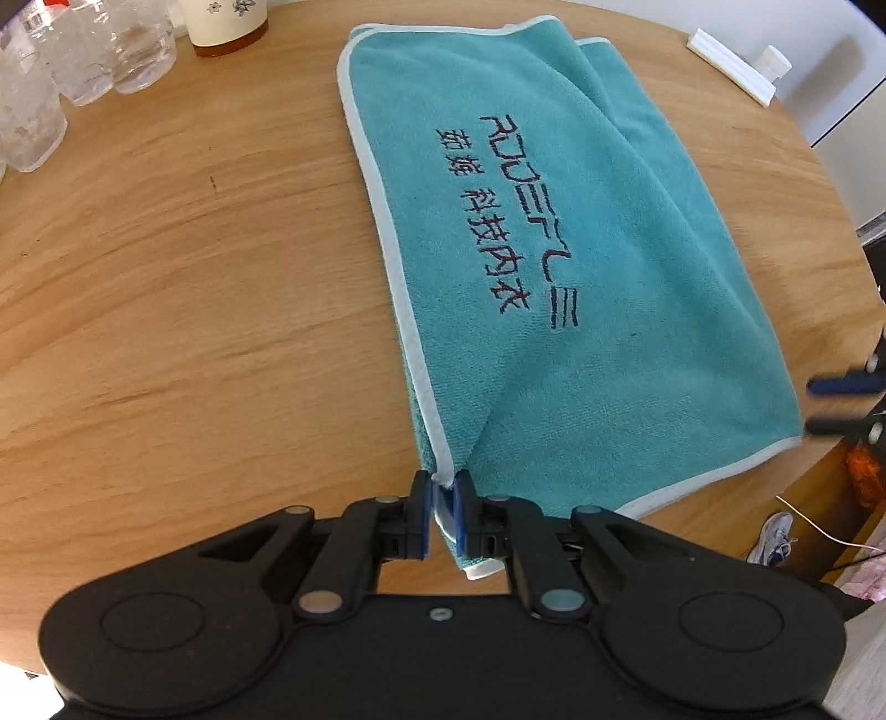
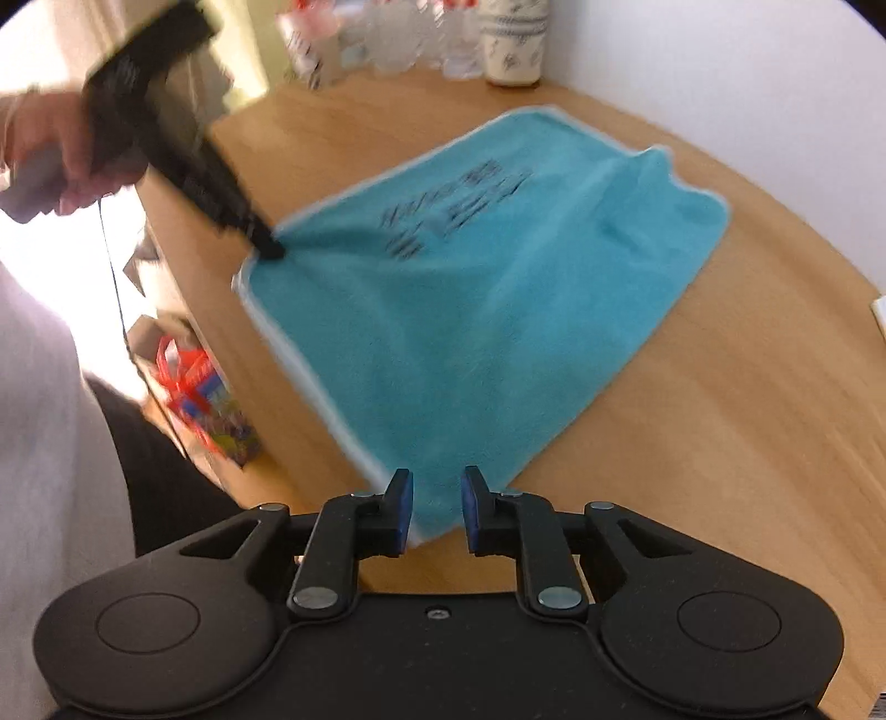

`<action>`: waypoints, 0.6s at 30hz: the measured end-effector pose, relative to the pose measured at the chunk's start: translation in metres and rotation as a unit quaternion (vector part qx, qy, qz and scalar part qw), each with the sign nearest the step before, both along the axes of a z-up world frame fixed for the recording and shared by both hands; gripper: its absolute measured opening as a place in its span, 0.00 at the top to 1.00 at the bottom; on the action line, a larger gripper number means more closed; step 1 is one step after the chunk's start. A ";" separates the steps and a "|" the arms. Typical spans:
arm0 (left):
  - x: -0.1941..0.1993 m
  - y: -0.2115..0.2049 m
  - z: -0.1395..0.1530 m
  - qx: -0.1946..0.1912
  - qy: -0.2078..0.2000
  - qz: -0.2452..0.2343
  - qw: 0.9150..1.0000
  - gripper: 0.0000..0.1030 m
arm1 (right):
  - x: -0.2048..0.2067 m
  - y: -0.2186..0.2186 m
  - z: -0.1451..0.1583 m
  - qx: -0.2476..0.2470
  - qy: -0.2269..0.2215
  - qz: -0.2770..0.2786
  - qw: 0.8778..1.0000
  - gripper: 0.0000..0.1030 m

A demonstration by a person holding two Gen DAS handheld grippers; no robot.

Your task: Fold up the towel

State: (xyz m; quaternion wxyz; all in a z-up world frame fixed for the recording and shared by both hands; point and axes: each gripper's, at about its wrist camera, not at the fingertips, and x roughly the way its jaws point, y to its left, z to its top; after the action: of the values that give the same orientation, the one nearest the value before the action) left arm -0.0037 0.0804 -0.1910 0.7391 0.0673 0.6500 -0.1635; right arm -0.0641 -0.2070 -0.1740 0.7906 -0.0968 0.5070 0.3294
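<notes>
A teal towel (image 1: pixel 554 249) with white trim and dark embroidered lettering lies folded double on the round wooden table (image 1: pixel 194 277). My left gripper (image 1: pixel 443 493) is shut on the towel's near-left corner, and white trim shows between its blue pads. In the right wrist view the towel (image 2: pixel 487 310) is blurred, and the left gripper (image 2: pixel 268 249), held by a hand (image 2: pixel 50 160), pinches the corner at the table's edge. My right gripper (image 2: pixel 437 498) is open, with another towel corner lying between its fingers. Its blurred fingers (image 1: pixel 841 385) show at the towel's right corner.
Several clear plastic bottles (image 1: pixel 83 55) and a paper cup (image 1: pixel 227 22) stand at the table's far left. A white plastic piece (image 1: pixel 731 66) lies at the far right rim. Below the table edge are a red bag (image 2: pixel 205 393) and a shoe (image 1: pixel 775 537).
</notes>
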 end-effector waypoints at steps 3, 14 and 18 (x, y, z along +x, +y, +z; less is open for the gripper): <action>-0.001 -0.001 -0.001 0.004 -0.001 0.000 1.000 0.93 | 0.030 -0.006 0.002 -0.001 -0.037 -0.066 0.997 0.79; -0.003 -0.002 -0.007 0.010 0.000 0.015 1.000 0.92 | 0.149 0.020 -0.058 -0.021 -0.060 -0.204 0.977 0.81; -0.007 -0.002 -0.007 0.013 -0.006 0.021 1.000 0.92 | 0.153 0.013 -0.056 -0.043 -0.054 -0.210 0.975 0.79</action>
State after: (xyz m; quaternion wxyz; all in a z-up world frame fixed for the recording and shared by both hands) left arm -0.0102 0.0787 -0.1981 0.7454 0.0647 0.6487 -0.1392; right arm 0.0889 -0.1939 -0.2299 0.8633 -0.0397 0.4866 0.1279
